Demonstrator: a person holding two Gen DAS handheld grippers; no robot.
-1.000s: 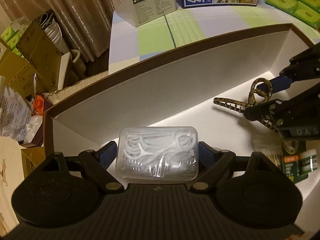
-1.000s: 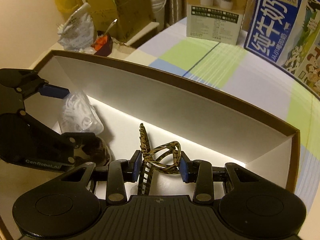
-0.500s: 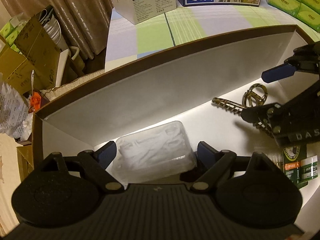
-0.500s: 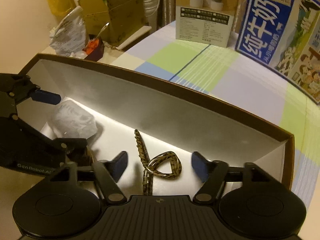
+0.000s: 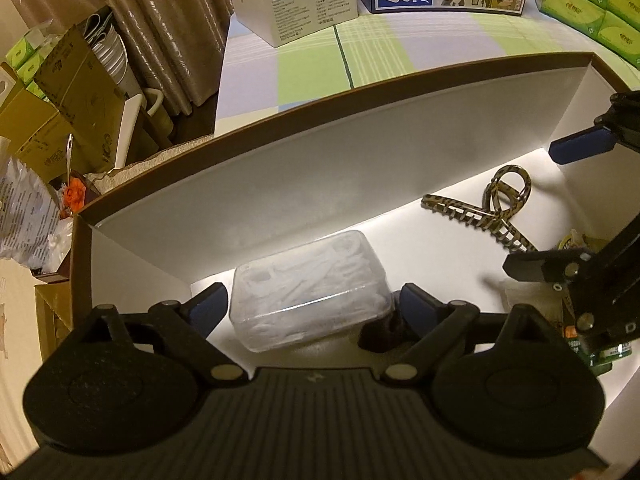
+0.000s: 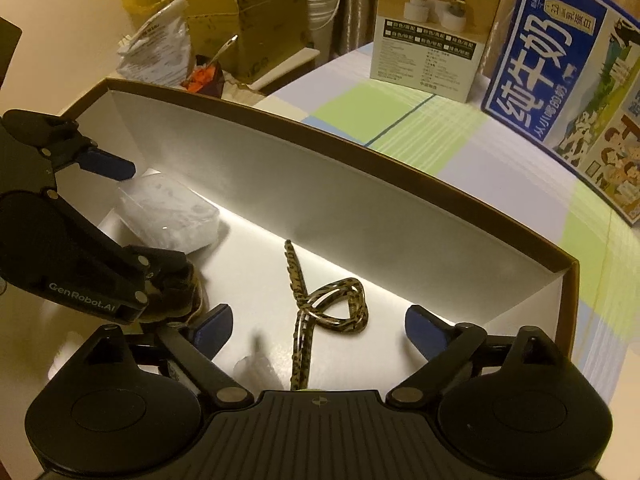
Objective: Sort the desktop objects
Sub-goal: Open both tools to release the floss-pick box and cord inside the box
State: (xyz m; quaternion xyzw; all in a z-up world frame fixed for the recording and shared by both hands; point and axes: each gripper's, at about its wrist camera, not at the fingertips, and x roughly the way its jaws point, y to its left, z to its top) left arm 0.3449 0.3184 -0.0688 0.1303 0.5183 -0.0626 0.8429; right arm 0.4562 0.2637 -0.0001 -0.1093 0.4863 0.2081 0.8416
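Note:
A clear plastic case of floss picks lies tilted on the white floor of the brown-rimmed storage box. It sits between the fingers of my left gripper, whose jaws are opening, and the pads stand just off its sides. A leopard-print hair claw lies on the box floor between the widely spread fingers of my right gripper. Its jaws are opening too and touch nothing. The left wrist view also shows the hair claw and the right gripper at the right.
Small green jars and packets lie at the box's right end, and a dark brown item lies under the left gripper. Beyond the box a white carton and a blue milk carton stand on a checked cloth. Cardboard boxes crowd the left.
The right gripper went from shut on the hair claw to wide open, and the claw now lies on the box floor. The floss case slipped from the left pads and settled lower.

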